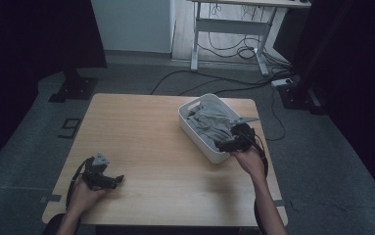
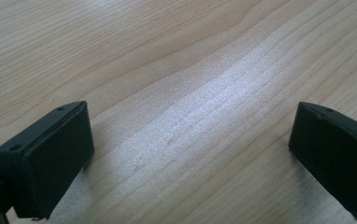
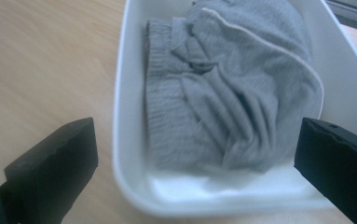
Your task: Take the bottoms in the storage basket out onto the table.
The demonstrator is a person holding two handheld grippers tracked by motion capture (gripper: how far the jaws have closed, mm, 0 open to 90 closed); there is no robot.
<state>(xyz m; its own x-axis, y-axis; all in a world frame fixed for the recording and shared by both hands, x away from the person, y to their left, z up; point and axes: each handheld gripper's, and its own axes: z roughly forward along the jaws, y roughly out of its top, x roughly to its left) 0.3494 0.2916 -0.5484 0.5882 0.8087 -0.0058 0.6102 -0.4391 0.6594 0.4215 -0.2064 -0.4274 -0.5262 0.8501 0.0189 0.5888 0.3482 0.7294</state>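
The right gripper [image 1: 230,143] hovers, jaws apart, over the white basket's [image 1: 190,125] near end (grey cloth [image 3: 223,93] ahead); the left gripper [image 1: 107,179], jaws spread, rests low on the table [image 2: 176,60].

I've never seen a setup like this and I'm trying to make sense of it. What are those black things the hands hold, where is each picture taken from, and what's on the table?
There is no robot arm here. A person sits at a wooden table and holds a hand-held gripper in each hand: two black fingers that open and shut like tongs.

The high view looks down from above the person. There the left gripper rests low on bare wood, and the right gripper is at the near end of a white bin.

The other two pictures come from cameras riding on the grippers, looking along the fingers. The left gripper view shows its fingers wide apart over bare wood. The right gripper view shows its fingers wide apart, either side of the bin's near end.

In the bin lies crumpled grey cloth. Neither gripper holds anything.
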